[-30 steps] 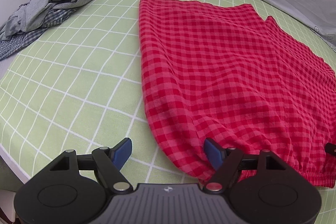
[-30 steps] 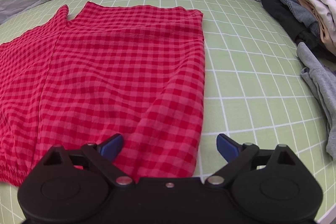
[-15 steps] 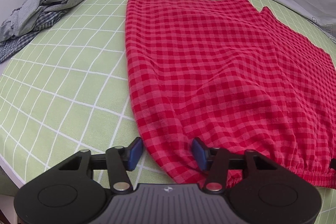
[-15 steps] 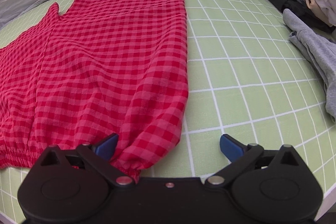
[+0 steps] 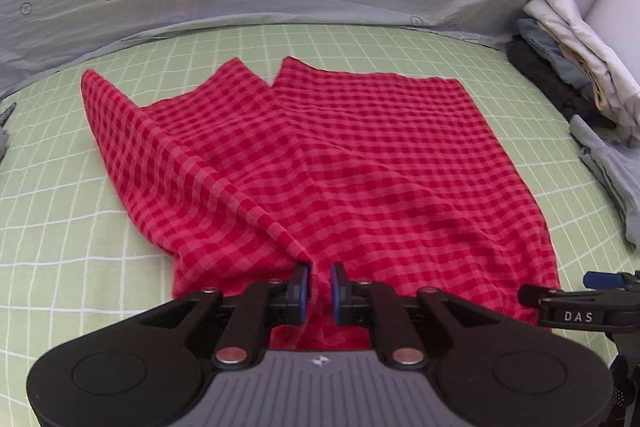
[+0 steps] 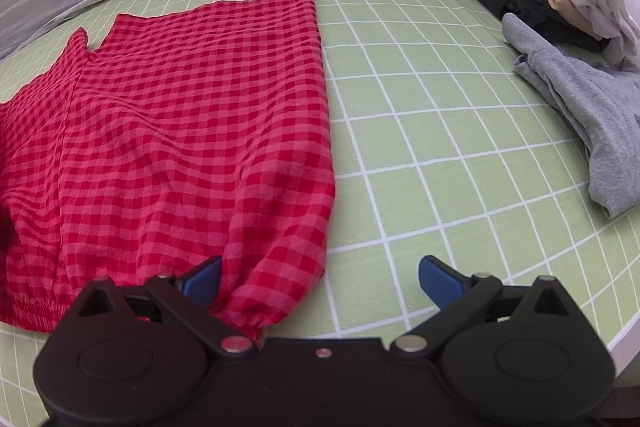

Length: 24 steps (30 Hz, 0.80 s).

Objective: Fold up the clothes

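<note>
Both hand-held grippers at the red checked shorts' [image 5: 360, 163] waistband: left [image 5: 319, 289] apparently pinching it, right [image 6: 320, 277] wide.

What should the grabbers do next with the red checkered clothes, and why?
Probably carry the left gripper across toward the right edge. It is shut on the red checkered shorts at the waistband corner, and that side already lifts off the green sheet in a ridge. The right gripper is open at the other corner, holding nothing, so it need not move.
</note>
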{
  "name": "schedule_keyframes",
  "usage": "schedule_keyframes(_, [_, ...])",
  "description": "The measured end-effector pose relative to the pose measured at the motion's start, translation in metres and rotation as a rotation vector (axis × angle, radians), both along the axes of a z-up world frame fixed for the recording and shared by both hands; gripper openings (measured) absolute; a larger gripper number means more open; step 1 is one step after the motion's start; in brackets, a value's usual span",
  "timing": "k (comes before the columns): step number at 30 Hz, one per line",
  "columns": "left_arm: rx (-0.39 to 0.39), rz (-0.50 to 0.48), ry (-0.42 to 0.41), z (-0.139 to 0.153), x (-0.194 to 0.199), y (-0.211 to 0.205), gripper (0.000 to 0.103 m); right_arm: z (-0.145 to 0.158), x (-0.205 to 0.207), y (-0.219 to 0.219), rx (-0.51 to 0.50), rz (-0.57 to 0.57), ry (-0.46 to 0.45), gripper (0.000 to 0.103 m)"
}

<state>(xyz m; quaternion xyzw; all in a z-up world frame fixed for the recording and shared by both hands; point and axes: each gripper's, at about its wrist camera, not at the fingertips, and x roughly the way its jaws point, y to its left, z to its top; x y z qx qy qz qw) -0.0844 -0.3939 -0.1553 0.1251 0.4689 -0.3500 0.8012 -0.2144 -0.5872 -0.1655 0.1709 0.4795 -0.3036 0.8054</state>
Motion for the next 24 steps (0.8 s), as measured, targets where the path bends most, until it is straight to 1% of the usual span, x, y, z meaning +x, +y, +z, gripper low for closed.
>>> schedule_keyframes(2, [0.011,-0.014,0.056,-0.011,-0.005,-0.003,0.047,0.001,-0.001,0.001,-0.009,-0.001,0.000,0.102])
schedule_keyframes(4, [-0.007,-0.001,0.072,-0.012,-0.006,0.005,0.051,0.005,-0.001,0.002,-0.027,0.001,-0.006,0.102])
schedule_keyframes(5, [-0.017,0.008,0.077,-0.011,-0.006,0.009,0.056,0.007,-0.001,0.004,-0.038,0.001,-0.012,0.102])
schedule_keyframes(6, [-0.038,0.026,0.083,-0.009,-0.005,0.014,0.063,0.012,-0.001,0.005,-0.050,-0.001,-0.027,0.102])
schedule_keyframes(8, [-0.088,0.075,0.095,-0.003,-0.001,0.028,0.069,0.021,0.000,0.007,-0.069,-0.002,-0.062,0.102])
schedule_keyframes(9, [-0.103,0.097,0.096,0.000,0.002,0.034,0.072,0.025,0.001,0.009,-0.077,-0.001,-0.081,0.102])
schedule_keyframes(12, [-0.117,0.170,0.069,0.011,0.005,0.058,0.078,0.037,0.010,0.020,-0.100,0.032,-0.138,0.102])
schedule_keyframes(14, [-0.125,0.210,0.049,0.017,0.006,0.072,0.079,0.045,0.019,0.031,-0.115,0.069,-0.174,0.102])
schedule_keyframes(16, [-0.137,0.253,0.048,0.021,0.010,0.086,0.080,0.051,0.030,0.042,-0.121,0.110,-0.200,0.102])
schedule_keyframes(18, [-0.121,0.301,0.052,0.020,0.014,0.100,0.081,0.054,0.042,0.054,-0.117,0.156,-0.217,0.101])
schedule_keyframes(19, [-0.091,0.330,0.055,0.018,0.017,0.107,0.081,0.053,0.047,0.060,-0.094,0.179,-0.220,0.100])
schedule_keyframes(21, [-0.020,0.370,0.065,0.010,0.021,0.116,0.081,0.051,0.058,0.073,-0.046,0.226,-0.227,0.095])
schedule_keyframes(22, [0.003,0.382,0.075,0.006,0.024,0.121,0.081,0.050,0.064,0.079,-0.022,0.249,-0.230,0.092])
schedule_keyframes(24, [0.018,0.388,0.107,-0.001,0.026,0.127,0.081,0.048,0.074,0.092,0.026,0.295,-0.236,0.074])
